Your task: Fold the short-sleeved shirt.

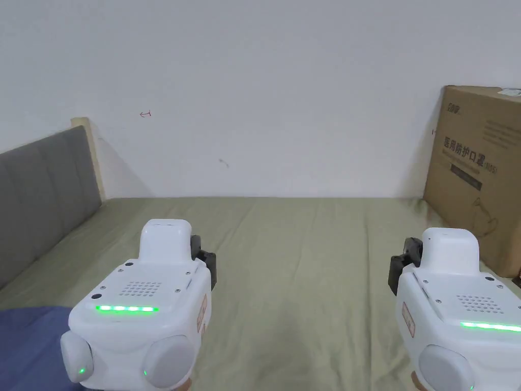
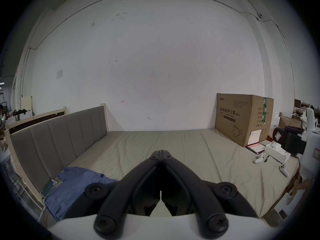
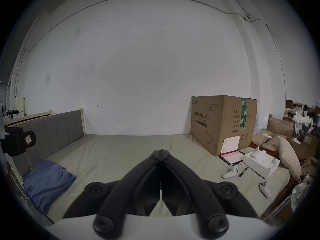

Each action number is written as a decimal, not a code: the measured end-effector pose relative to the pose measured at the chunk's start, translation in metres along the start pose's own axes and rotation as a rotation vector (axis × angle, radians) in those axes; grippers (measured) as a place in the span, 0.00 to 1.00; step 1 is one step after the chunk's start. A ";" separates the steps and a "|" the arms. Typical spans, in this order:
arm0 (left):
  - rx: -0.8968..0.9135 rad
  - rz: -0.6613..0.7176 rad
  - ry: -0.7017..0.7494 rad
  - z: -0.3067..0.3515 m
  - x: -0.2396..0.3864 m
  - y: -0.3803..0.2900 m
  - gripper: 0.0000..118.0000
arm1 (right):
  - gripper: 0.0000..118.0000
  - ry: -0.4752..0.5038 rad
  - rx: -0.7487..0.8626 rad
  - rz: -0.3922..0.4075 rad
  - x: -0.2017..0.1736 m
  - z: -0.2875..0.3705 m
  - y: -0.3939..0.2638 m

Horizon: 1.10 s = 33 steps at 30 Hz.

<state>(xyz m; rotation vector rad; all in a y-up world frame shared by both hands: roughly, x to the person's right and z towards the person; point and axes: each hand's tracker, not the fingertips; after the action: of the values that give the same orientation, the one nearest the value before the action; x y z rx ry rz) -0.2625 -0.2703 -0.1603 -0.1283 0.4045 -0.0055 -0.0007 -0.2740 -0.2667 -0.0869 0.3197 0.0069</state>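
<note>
Left gripper (image 2: 161, 151) and right gripper (image 3: 160, 150) both closed on nothing, tips pressed together, held above the green sheet (image 1: 305, 254). Blue shirt (image 3: 46, 181) crumpled at eight o'clock beside the grey headboard (image 3: 57, 131); cardboard box (image 3: 223, 122) at two o'clock.

Your short-sleeved shirt (image 3: 46, 185) is blue and lies in a loose, rumpled heap on the olive-green bed sheet (image 3: 121, 150), unfolded. You'll find it at the bed's near left edge, close against the foot of the grey padded headboard (image 3: 52, 133). Nothing is touching it. In your head view its corner (image 1: 30, 341) shows at the lower left.
</note>
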 end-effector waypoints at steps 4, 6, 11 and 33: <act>0.003 0.002 0.005 0.001 -0.002 0.001 0.00 | 0.00 0.017 -0.015 0.013 -0.004 0.001 0.001; 0.007 0.013 0.007 0.003 -0.004 0.001 0.00 | 0.00 0.026 -0.017 0.023 -0.007 0.002 0.002; 0.007 0.005 0.034 0.008 -0.015 0.003 0.00 | 0.00 0.078 -0.016 0.030 -0.022 -0.003 0.007; -0.086 0.115 0.446 0.068 -0.176 -0.021 0.00 | 0.00 0.621 -0.140 0.055 -0.201 -0.029 -0.018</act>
<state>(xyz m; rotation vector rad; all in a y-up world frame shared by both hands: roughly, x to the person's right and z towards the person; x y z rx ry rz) -0.3969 -0.2773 -0.0269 -0.1887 0.8578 0.0980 -0.2004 -0.2932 -0.2298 -0.2200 0.9422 0.0577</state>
